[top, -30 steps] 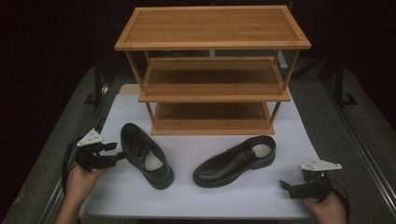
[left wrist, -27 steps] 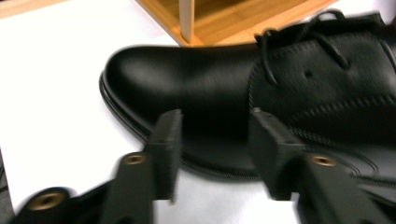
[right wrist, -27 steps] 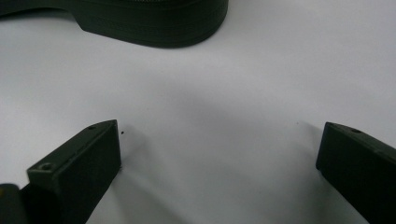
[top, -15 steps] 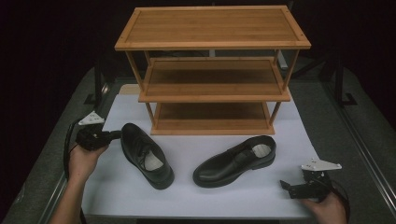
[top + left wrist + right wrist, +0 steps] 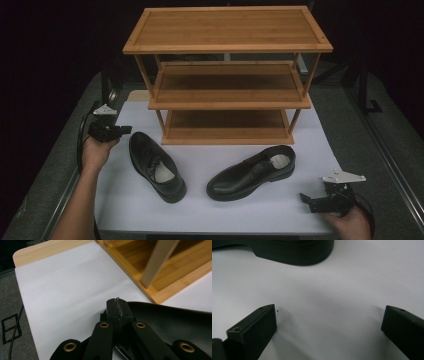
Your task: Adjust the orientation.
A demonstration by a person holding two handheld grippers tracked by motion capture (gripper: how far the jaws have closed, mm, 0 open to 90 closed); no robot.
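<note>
Left gripper view: tool (image 5: 117,308) shut, shoe (image 5: 175,325) prob. cropped.

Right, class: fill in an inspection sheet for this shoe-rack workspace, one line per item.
Surface: white sheet over a grey table.
Job's things: left shoe and right shoe, both black, lying in front of the wooden rack, whose shelves are bare.
Clutter: nothing seen.
Grippers: left gripper shut, jaws together at the left shoe's heel; right gripper open over the sheet, nothing between its jaws.
Cables: black cable loops from the left gripper.
Surroundings: dark.
</note>
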